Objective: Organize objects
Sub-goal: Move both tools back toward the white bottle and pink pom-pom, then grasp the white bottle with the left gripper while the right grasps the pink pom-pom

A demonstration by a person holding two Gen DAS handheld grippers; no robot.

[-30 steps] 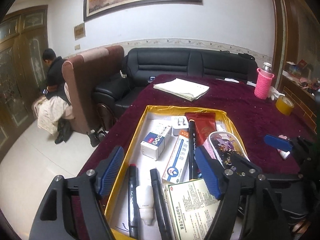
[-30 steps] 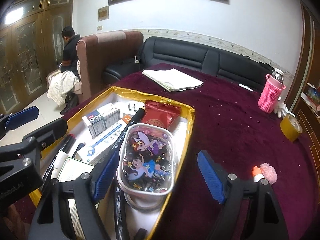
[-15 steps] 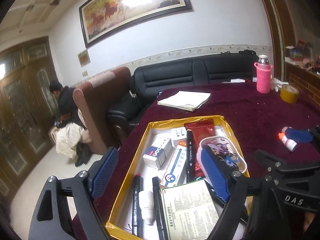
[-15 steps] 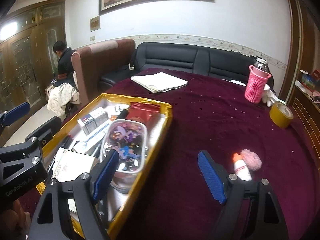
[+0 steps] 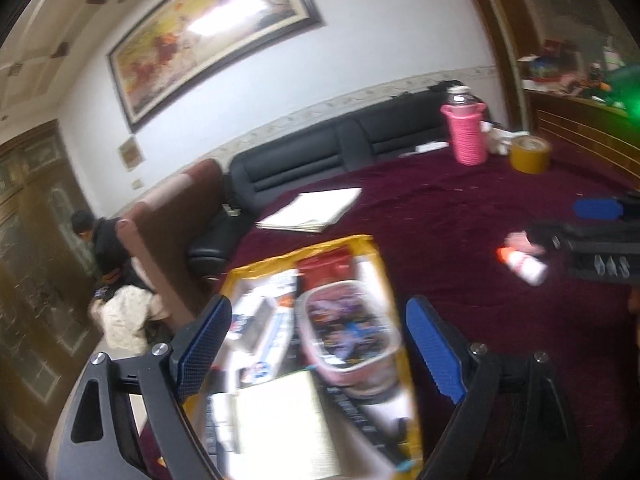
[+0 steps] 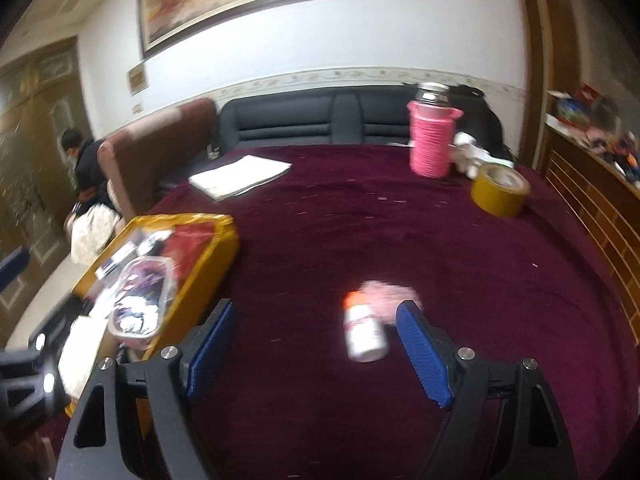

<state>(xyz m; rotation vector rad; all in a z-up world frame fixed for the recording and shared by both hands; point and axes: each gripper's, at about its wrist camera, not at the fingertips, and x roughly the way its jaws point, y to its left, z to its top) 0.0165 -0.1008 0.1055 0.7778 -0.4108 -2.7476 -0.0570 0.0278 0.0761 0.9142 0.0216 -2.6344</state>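
Observation:
A yellow box [image 5: 280, 261] on the maroon table holds medicine cartons, markers, a red packet and a clear cartoon pencil case [image 5: 348, 332]. My left gripper [image 5: 320, 348] hovers over the box with its jaws opening. The pencil case shows between the fingers, but the pads do not touch it. To the right, a small white bottle with an orange cap [image 6: 364, 332] lies on the cloth beside a pink pom-pom [image 6: 390, 296]. My right gripper [image 6: 316, 354] stands open over it, and the bottle lies near the right pad, untouched. The box [image 6: 208, 268] is at its left.
At the far side of the table stand a bottle in a pink knitted sleeve [image 6: 430, 140], a roll of yellow tape [image 6: 500, 190] and a stack of papers [image 6: 240, 176]. Behind are a black sofa [image 6: 320, 120], a brown armchair and a seated person [image 6: 84, 160].
Both grippers have swung to the right. The right one left the pencil case and box and now stands over the white bottle. The left gripper's jaws have widened.

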